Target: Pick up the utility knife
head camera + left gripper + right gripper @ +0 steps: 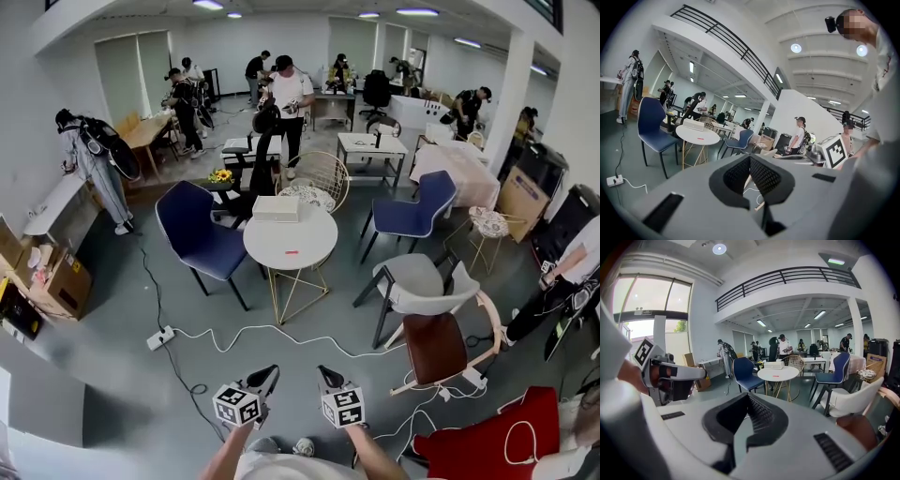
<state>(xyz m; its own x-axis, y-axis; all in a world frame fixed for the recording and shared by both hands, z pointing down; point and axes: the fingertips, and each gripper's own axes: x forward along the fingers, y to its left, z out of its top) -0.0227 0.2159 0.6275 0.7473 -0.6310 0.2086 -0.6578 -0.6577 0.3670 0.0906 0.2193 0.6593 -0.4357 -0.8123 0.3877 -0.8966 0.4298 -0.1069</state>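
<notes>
So, utility knife (pixel 291 251): small red thing lying flat on the round white table (pixel 317 246), toward its near rim; too small to make out any detail.
Knife vs fingers: well apart from both grippers; it lies ahead of them across the floor, roughly in line with the gap between the two.
Left gripper (pixel 272 371): held low at the bottom of the head view, jaws closed tip to tip, nothing between them.
Right gripper (pixel 322 373): just beside the left one, jaws closed together, likewise empty.
Table top: white box (pixel 276 208) sits at the far edge, apart from the knife; bare surface on either side of the knife.
Table edges: left blue chair (pixel 199 236) is close against the left rim, touching or not I cannot tell; wire chair (pixel 328 173) is behind the far rim; right blue chair (pixel 419 208) stands off the right rim.
Near side: grey floor (pixel 234 361) lies open between grippers and table; gold legs (pixel 281 291) show under the top.
Floor clutter: white cable (pixel 281 330) runs across the way; power strip (pixel 160 337) off to the left.
Right flank: grey-backed chair (pixel 422 286) and brown-seated chair (pixel 434 347) stand near, to the right of that open stretch.
</notes>
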